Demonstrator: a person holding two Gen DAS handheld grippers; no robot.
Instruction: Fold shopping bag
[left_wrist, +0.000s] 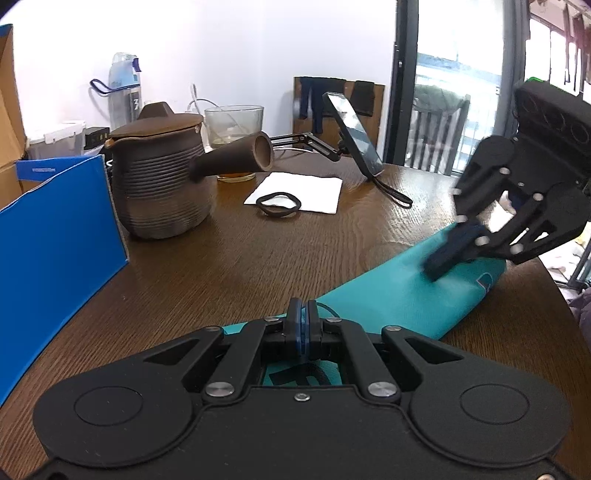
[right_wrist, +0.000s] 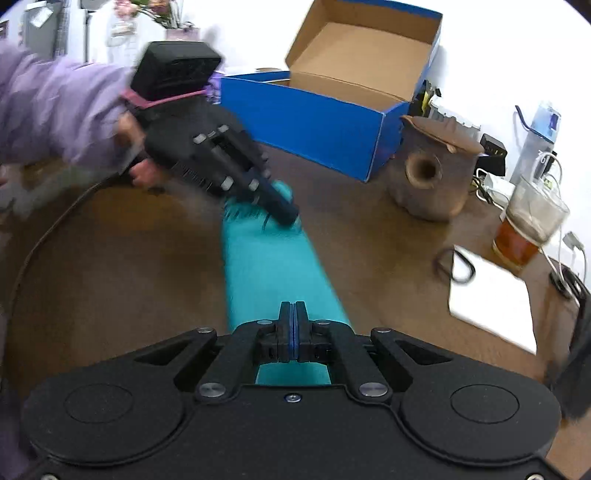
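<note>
**Teal bag lies as a long strip, both grippers on it**

On the brown wooden table (left_wrist: 332, 251), the left view shows the soft teal fabric shopping bag (left_wrist: 399, 299) stretching toward the far right. The left gripper (left_wrist: 303, 317) has its jaws together on the near end.

Across from it, the right gripper (right_wrist: 293, 317) also has its jaws together; whether they pinch cloth, I cannot tell. Limp and light, the bag is best taken by its ends. At far right, the clear glass (right_wrist: 532, 229) holds amber tea; the blue cardboard box (right_wrist: 314, 122) looks empty.

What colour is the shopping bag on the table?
Teal, with dark print; the shopping bag shows best in the left wrist view.
</note>
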